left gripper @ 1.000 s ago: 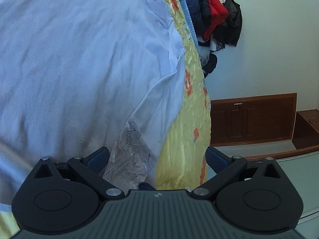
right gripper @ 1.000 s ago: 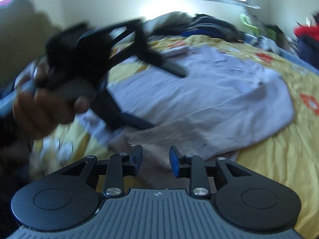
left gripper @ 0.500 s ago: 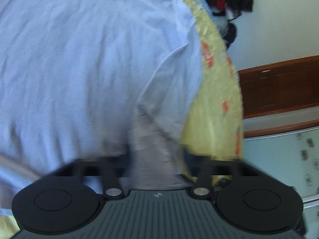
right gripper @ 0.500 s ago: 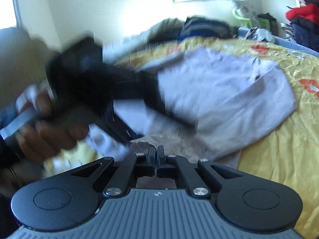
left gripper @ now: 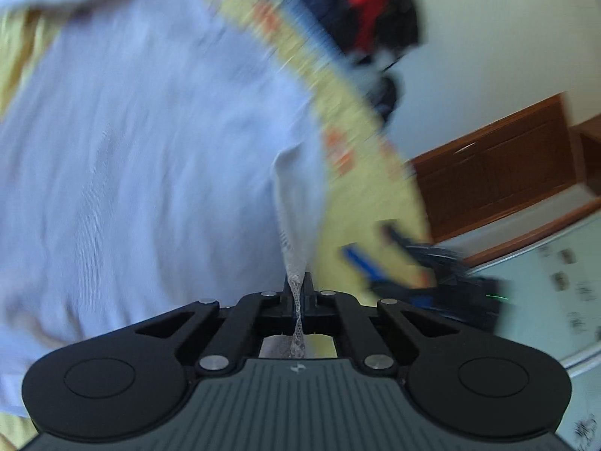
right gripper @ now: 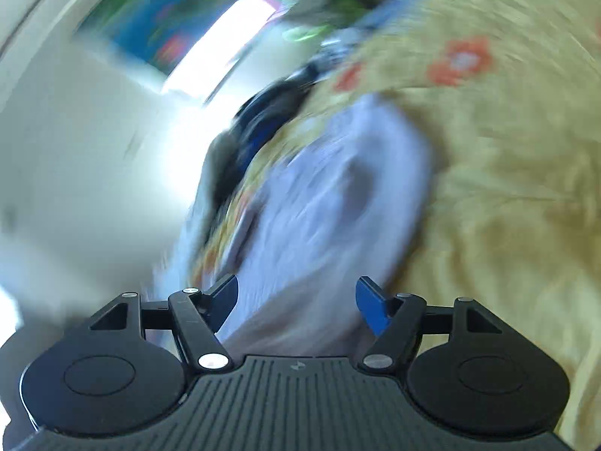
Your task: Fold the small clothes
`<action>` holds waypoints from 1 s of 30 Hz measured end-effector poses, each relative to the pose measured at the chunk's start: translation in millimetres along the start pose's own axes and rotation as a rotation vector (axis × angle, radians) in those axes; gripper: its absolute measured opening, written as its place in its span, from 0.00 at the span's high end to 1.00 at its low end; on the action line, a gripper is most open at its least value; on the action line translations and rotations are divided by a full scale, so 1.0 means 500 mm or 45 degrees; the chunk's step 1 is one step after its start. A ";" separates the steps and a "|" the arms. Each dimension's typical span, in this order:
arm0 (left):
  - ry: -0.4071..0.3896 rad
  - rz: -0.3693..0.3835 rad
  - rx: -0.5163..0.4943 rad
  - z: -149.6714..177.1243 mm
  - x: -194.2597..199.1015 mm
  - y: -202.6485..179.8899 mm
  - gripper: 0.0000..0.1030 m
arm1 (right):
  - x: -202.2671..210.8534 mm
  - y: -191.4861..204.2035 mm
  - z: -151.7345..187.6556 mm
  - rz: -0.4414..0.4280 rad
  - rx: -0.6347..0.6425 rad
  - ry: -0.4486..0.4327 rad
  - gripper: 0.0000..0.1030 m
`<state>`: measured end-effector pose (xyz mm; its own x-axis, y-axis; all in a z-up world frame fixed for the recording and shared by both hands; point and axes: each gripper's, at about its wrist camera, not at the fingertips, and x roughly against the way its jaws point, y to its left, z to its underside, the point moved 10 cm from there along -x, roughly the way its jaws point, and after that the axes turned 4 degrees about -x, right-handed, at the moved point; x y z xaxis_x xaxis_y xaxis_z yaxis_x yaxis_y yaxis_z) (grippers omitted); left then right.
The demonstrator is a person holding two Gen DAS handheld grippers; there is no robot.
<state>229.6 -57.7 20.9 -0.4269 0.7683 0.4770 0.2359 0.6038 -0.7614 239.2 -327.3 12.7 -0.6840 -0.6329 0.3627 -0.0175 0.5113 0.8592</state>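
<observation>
Logo (left gripper: 296, 368) on left gripper (left gripper: 296, 293), unreadable

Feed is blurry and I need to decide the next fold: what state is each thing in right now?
Left claw: shut on the lace hem.
Lace hem: pinched, pulled up taut.
Lavender top: spread on the yellow bedspread, unfolded.
Right claw: opening, nothing pressed between its fingers.
Clothes pile: heaped, unfolded.

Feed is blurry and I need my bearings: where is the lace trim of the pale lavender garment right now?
In the left wrist view, the lace trim is pinched in the shut left tool, bottom centre, beside the yellow floral bedsheet.
</observation>
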 end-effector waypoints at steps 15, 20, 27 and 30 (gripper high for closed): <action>-0.123 -0.197 0.057 0.060 0.089 0.148 0.99 | -0.206 -0.026 -0.078 -0.155 -0.476 0.156 0.33; -0.185 -0.230 0.064 0.050 0.150 0.167 0.99 | -0.295 -0.022 -0.118 -0.106 -0.525 0.210 0.33; -0.070 -0.263 0.149 0.092 0.128 0.229 0.99 | -0.372 -0.033 -0.128 -0.014 -0.567 0.212 0.33; -0.044 -0.288 0.152 0.105 0.119 0.242 0.99 | -0.378 -0.029 -0.154 -0.051 -0.610 0.136 0.33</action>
<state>186.9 49.7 -65.9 -0.4869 0.6078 0.6273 0.0271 0.7283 -0.6847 424.9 -260.0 -40.4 -0.6105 -0.7157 0.3394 0.3123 0.1763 0.9335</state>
